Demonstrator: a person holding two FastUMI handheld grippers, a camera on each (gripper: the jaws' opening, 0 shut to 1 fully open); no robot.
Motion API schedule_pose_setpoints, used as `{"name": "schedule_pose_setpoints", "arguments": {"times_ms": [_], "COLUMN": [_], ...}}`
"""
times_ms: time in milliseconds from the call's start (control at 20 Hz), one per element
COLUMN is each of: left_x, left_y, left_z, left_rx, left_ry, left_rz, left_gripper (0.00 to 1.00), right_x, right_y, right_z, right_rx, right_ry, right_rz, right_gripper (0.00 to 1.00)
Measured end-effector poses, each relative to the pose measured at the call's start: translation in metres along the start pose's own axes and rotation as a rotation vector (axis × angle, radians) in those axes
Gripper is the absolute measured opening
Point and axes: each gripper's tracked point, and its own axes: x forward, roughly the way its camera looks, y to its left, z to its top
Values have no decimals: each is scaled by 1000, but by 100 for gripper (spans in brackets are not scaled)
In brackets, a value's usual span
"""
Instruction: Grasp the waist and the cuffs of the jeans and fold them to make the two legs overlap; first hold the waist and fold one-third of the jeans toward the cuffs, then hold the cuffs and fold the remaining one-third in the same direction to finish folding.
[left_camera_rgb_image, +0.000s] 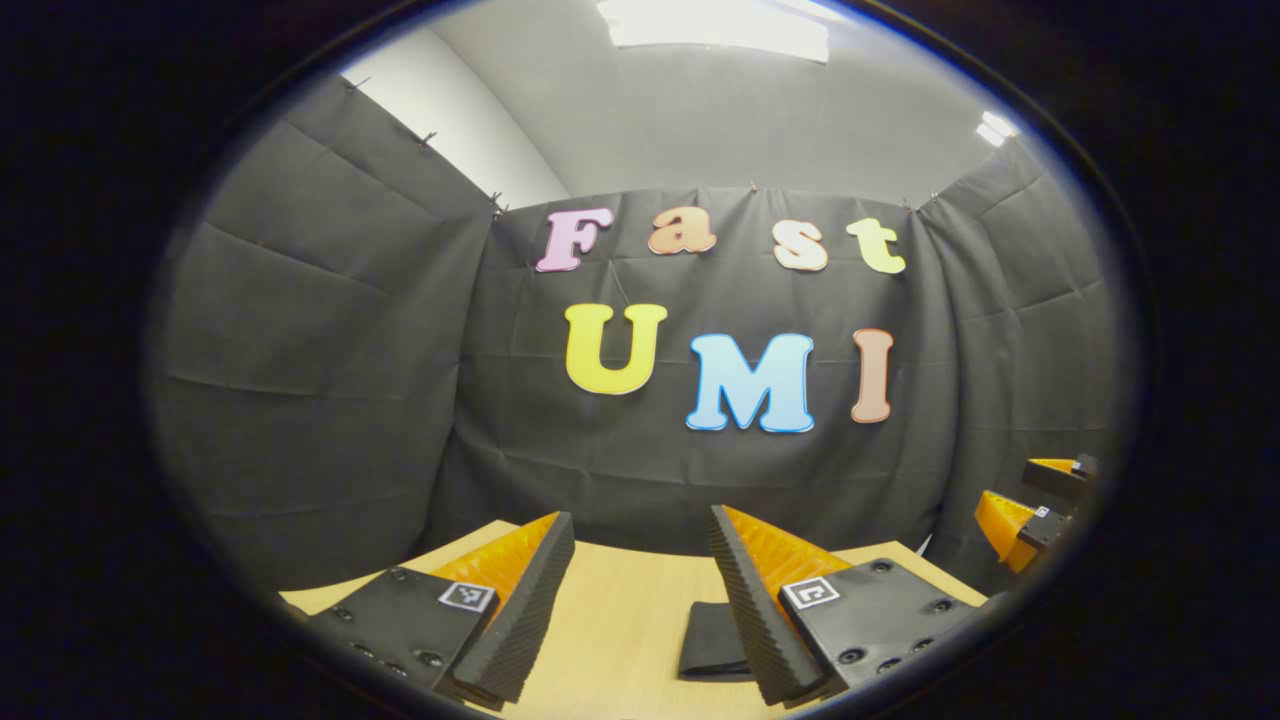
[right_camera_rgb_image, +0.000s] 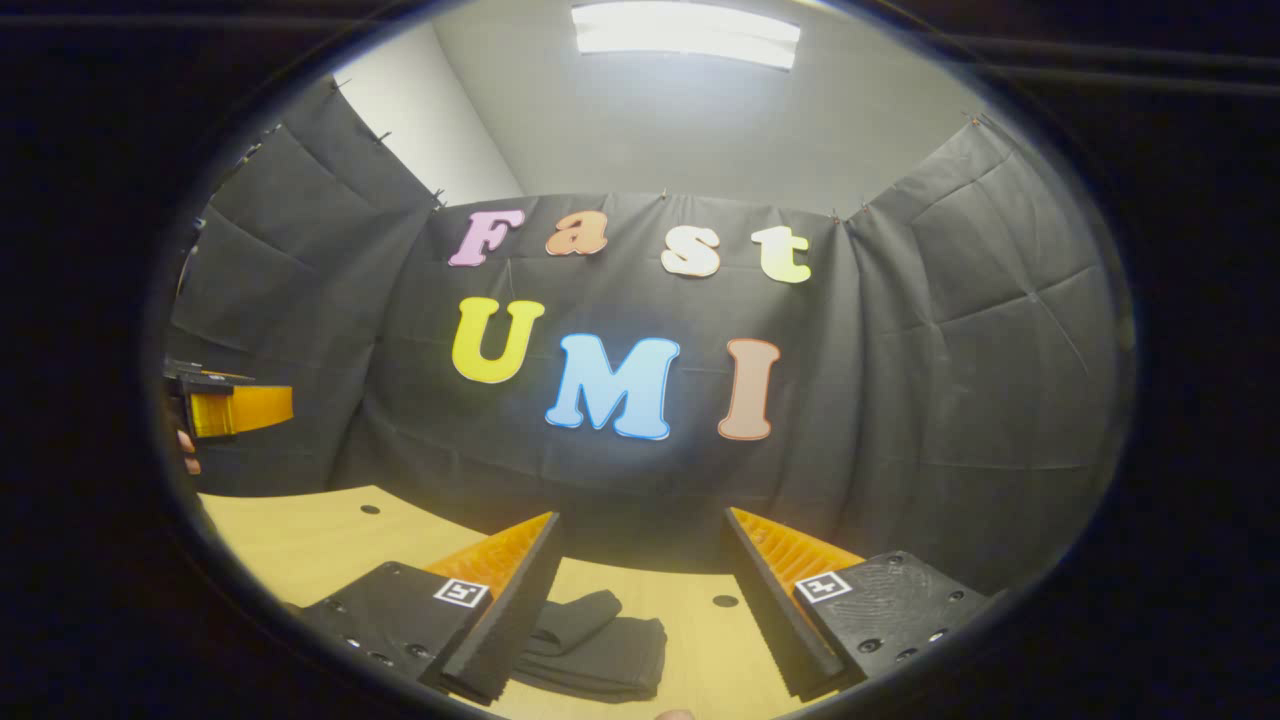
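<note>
The dark jeans (right_camera_rgb_image: 598, 642) lie on the wooden table (right_camera_rgb_image: 300, 540) as a small folded stack, with one rolled edge on top. My right gripper (right_camera_rgb_image: 640, 600) hangs open above them, the stack lying low between its fingers and untouched. In the left gripper view a corner of the jeans (left_camera_rgb_image: 712, 640) shows beside the right-hand finger of my left gripper (left_camera_rgb_image: 640, 600), which is open and holds nothing. Each gripper appears at the edge of the other's view: the right gripper (left_camera_rgb_image: 1040, 500) at far right, the left gripper (right_camera_rgb_image: 232, 406) at far left.
The booth's black cloth wall stands close behind the table's far edge (left_camera_rgb_image: 640, 548). Small holes (right_camera_rgb_image: 725, 601) dot the tabletop. Fingers of a hand (right_camera_rgb_image: 186, 452) show behind the left gripper.
</note>
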Motion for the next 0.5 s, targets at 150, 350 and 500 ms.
{"name": "schedule_pose_setpoints", "arguments": {"times_ms": [150, 350, 500], "left_x": [0, 2, 3], "left_y": [0, 3, 4], "left_z": [1, 1, -1], "left_rx": [0, -2, -4], "left_ry": [-3, -1, 0], "left_rz": [-4, -1, 0], "left_gripper": [88, 89, 89], "right_x": [3, 4, 4], "right_y": [4, 6, 6], "right_z": [-1, -2, -3], "right_rx": [-5, -3, -7], "right_ry": [-1, 3, 6], "right_rz": [6, 9, 6], "right_gripper": [94, 94, 94]}}
